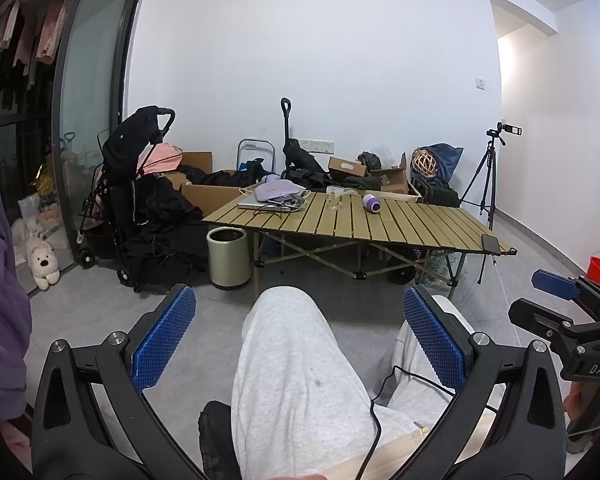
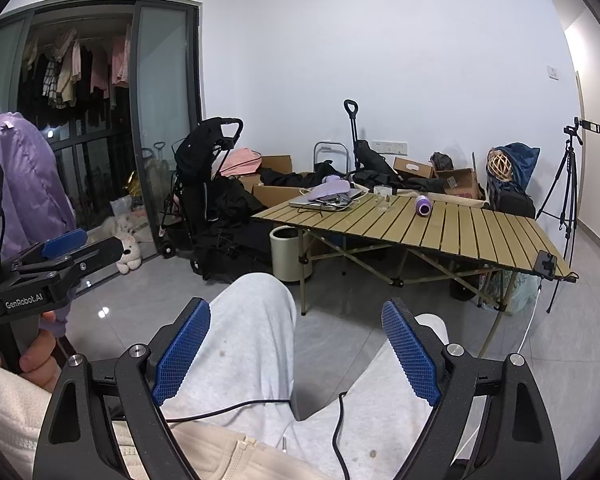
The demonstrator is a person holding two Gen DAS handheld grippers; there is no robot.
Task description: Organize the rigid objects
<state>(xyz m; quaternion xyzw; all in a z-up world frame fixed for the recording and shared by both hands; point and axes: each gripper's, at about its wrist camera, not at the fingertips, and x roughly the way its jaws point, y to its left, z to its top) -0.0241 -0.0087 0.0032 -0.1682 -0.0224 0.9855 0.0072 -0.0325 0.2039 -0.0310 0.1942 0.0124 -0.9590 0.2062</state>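
blue ribbed pads: left gripper point(image 1: 300, 332), right gripper point(image 2: 296, 348) gape over slatted table point(image 1: 400, 224).

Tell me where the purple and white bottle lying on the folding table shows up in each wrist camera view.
Left wrist: the purple and white bottle lies on its side near the table's far edge, right of picture centre.
Right wrist: the same bottle lies near the far edge, further right of centre.
Shared landmark: the laptop under a lilac item, left of the bottle in both.

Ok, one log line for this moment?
left hand-held gripper: open, empty | right hand-held gripper: open, empty | table: untouched
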